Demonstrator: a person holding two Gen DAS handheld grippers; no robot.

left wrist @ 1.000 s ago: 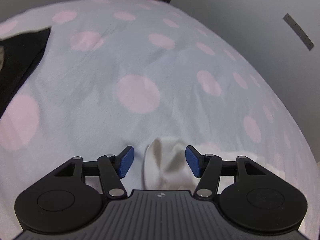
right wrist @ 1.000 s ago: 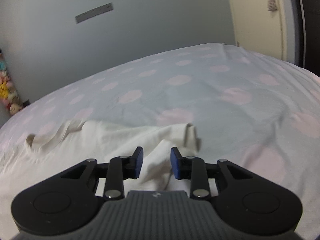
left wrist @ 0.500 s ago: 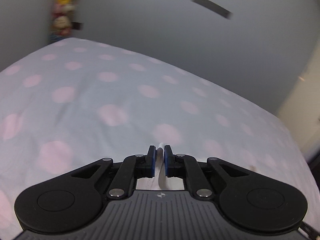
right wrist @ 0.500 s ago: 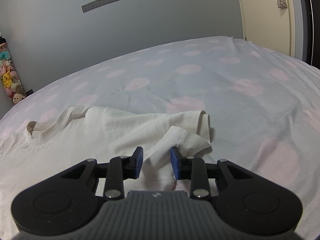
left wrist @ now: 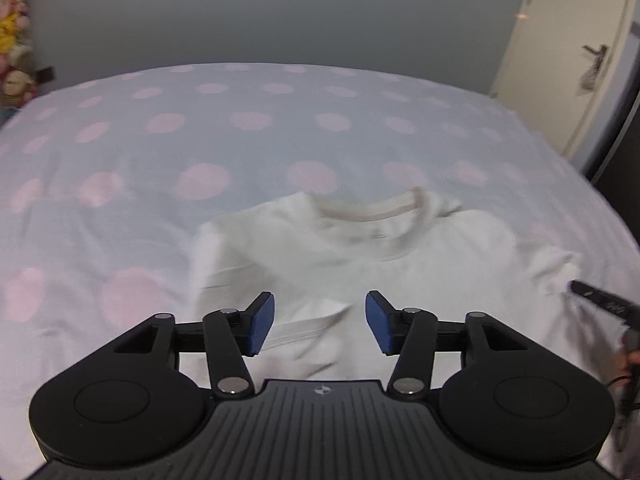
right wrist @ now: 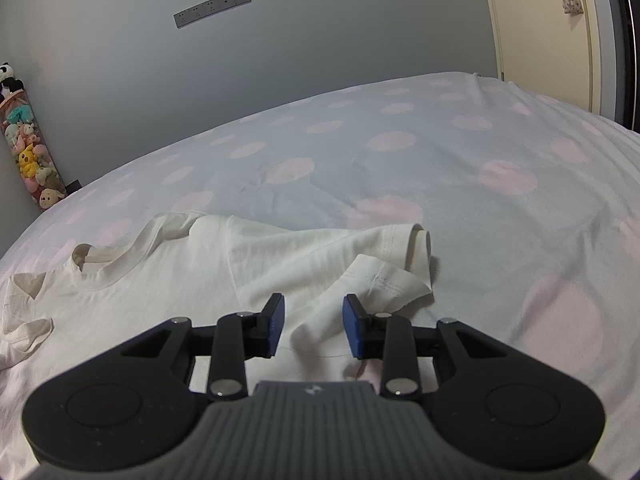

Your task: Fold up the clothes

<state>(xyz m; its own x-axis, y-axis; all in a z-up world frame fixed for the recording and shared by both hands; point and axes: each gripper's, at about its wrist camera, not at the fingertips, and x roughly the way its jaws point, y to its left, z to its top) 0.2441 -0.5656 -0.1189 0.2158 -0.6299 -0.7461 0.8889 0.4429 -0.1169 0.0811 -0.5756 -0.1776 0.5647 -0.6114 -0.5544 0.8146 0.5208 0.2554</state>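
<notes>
Pink-spotted bedsheet (left wrist: 248,148) holds the white T-shirt (left wrist: 360,256), lying flat for folding. Left tongs (left wrist: 320,322) are opening and hold nothing. Right tongs (right wrist: 313,326) sit apart over a sleeve (right wrist: 384,276), not pinching.

White T-shirt (right wrist: 192,280), collar (left wrist: 372,216) up, sleeves folded inward, rumpled flat on the polka-dot bedsheet (right wrist: 400,144)

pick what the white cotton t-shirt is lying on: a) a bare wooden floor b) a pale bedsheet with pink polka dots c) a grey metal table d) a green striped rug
b: the white cotton t-shirt is spread flat on a pale bedsheet with pink polka dots, which shows all around it in both wrist views.
</notes>
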